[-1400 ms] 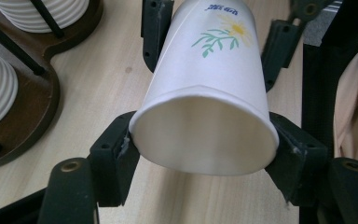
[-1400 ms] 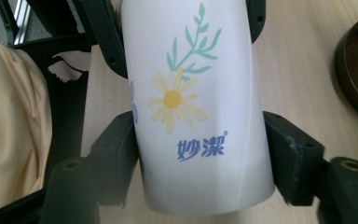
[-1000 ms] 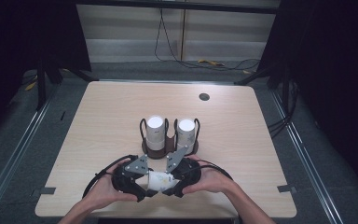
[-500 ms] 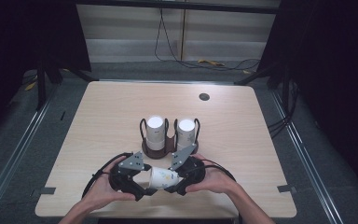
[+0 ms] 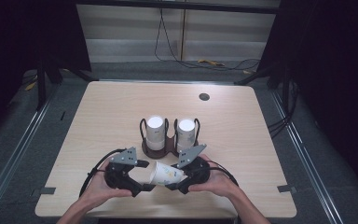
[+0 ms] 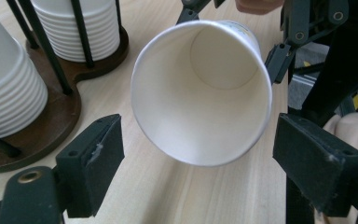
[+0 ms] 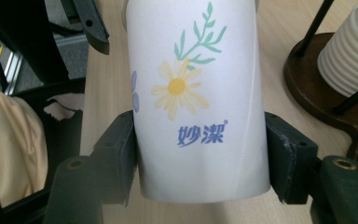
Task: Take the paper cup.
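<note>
A white paper cup (image 5: pixel 164 173) with a daisy print lies sideways above the table's front edge. My right gripper (image 5: pixel 178 178) is shut on its base end; in the right gripper view both pads press the cup (image 7: pixel 196 93) walls at my right gripper (image 7: pixel 200 161). The cup's open mouth (image 6: pixel 200 93) faces my left gripper (image 6: pixel 198 163), whose jaws stand open on either side of the rim with small gaps. In the high view my left gripper (image 5: pixel 143 176) sits just left of the cup's mouth.
A dark wooden cup holder (image 5: pixel 161 150) with black wire posts stands just behind the grippers, carrying two stacks of white cups (image 5: pixel 155 132) (image 5: pixel 186 133). A small dark disc (image 5: pixel 204 97) is set in the table near the far edge.
The two grippers have drawn a little apart, the left one shifting left. More of the cup now shows between them.
</note>
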`<state>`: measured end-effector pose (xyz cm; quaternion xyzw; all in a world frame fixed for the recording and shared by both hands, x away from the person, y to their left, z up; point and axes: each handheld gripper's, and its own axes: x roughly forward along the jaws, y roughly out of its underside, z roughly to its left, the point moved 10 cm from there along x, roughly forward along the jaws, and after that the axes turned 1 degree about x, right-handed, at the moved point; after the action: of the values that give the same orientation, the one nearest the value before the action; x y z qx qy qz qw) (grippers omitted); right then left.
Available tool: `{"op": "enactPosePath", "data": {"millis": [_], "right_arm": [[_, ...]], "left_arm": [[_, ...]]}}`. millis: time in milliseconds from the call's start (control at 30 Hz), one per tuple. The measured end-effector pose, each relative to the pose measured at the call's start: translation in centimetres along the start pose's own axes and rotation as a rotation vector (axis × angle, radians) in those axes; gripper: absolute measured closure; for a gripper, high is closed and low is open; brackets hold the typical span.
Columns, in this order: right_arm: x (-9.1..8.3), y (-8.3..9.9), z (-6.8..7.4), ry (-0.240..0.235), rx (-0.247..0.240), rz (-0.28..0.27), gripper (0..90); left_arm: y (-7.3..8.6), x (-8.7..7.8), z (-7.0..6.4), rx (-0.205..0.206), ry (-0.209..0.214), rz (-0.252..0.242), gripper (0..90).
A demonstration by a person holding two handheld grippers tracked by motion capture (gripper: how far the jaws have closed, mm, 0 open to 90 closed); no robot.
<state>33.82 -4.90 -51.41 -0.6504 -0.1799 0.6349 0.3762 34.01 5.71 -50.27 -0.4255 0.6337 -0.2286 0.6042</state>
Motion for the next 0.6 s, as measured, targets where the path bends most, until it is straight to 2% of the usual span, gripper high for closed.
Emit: {"op": "enactPosePath", "data": {"millis": [200,300,500,600], "right_arm": [[-0.11,-0.06,-0.22,0.008,0.035,-0.047,35.3],[-0.06,-0.12,-0.28,0.013,0.041,-0.054,35.3],[-0.02,-0.29,-0.40,0.024,0.052,-0.076,35.4],[-0.06,-0.46,-0.58,0.030,0.066,-0.101,35.6]], "left_arm": [[-0.38,-0.24,0.08,-0.025,0.003,-0.040,16.2],[-0.23,-0.23,0.35,-0.020,-0.014,-0.030,16.2],[-0.22,-0.12,0.40,-0.030,-0.010,-0.048,16.2],[-0.52,-0.29,0.56,-0.044,-0.021,-0.085,16.4]]}}
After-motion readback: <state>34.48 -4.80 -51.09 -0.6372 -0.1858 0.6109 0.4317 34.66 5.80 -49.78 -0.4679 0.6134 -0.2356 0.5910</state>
